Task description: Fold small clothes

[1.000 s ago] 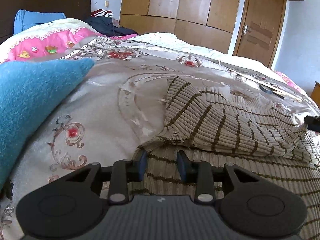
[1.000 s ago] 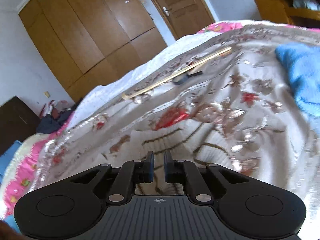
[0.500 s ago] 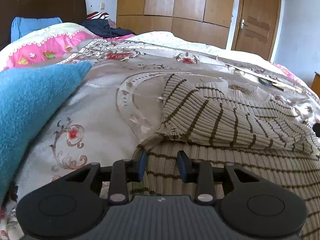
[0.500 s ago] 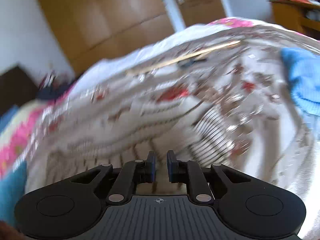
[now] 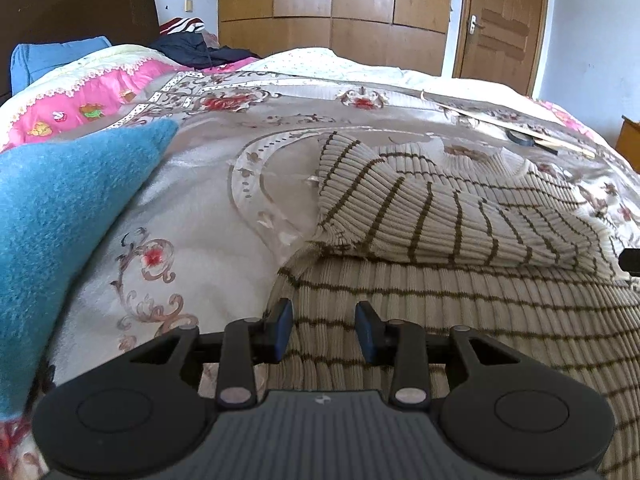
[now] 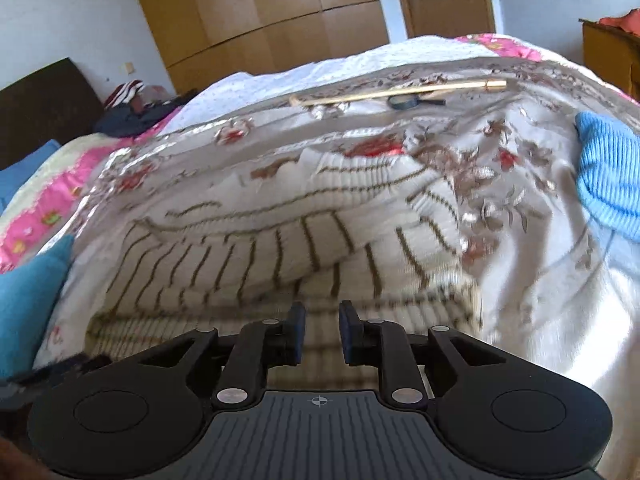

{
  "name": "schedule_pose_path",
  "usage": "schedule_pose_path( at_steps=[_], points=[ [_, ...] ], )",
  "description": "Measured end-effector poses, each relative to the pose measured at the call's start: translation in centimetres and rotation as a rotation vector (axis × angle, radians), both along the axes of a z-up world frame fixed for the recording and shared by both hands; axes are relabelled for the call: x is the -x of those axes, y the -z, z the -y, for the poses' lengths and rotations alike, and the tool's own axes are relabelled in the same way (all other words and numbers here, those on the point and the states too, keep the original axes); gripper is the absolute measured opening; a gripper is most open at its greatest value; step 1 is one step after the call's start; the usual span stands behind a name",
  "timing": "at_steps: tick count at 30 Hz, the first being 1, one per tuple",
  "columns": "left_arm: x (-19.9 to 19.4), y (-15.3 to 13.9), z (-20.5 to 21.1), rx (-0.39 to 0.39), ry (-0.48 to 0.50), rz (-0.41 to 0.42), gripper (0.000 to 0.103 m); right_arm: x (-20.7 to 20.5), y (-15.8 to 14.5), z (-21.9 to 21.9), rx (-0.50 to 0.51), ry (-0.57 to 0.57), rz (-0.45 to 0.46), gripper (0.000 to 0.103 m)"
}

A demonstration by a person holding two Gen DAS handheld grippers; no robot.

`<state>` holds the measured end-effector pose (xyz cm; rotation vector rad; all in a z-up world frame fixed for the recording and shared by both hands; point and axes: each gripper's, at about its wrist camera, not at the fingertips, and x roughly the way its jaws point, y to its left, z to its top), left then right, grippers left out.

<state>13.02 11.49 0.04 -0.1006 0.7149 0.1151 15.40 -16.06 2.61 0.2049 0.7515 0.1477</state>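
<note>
Right claw alone sees light-blue knit past sweater.

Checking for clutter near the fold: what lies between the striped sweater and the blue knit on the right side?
In the right wrist view, only bare floral bedspread separates the striped sweater from the blue knit; nothing else lies there.

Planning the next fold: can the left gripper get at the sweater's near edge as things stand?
Probably yes. The left gripper hangs open just over the striped sweater, right by its edge, with nothing between. The blue cloth lies off to the side, clear of the way.
</note>
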Motion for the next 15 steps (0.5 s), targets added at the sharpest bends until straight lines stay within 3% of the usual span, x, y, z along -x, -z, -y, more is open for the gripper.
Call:
schedule_pose_path(
  at_steps=[5, 11, 15],
  points=[
    [1.2, -0.3, 0.8, -0.052, 0.009, -0.017, 0.051, 2.5, 0.4, 0.9, -0.04, -0.017, -0.034, 0.02],
    [2.6, -0.6, 0.4, -0.038, -0.011, -0.053, 0.052, 5.5, -0.1, 2.1, -0.051, -0.036, -0.043, 0.021],
    [3.6, -0.7, 0.7, -0.073, -0.005, -0.072, 0.053, 7.5, -0.3, 3.2, -0.047, -0.04, -0.059, 0.026]
  ],
)
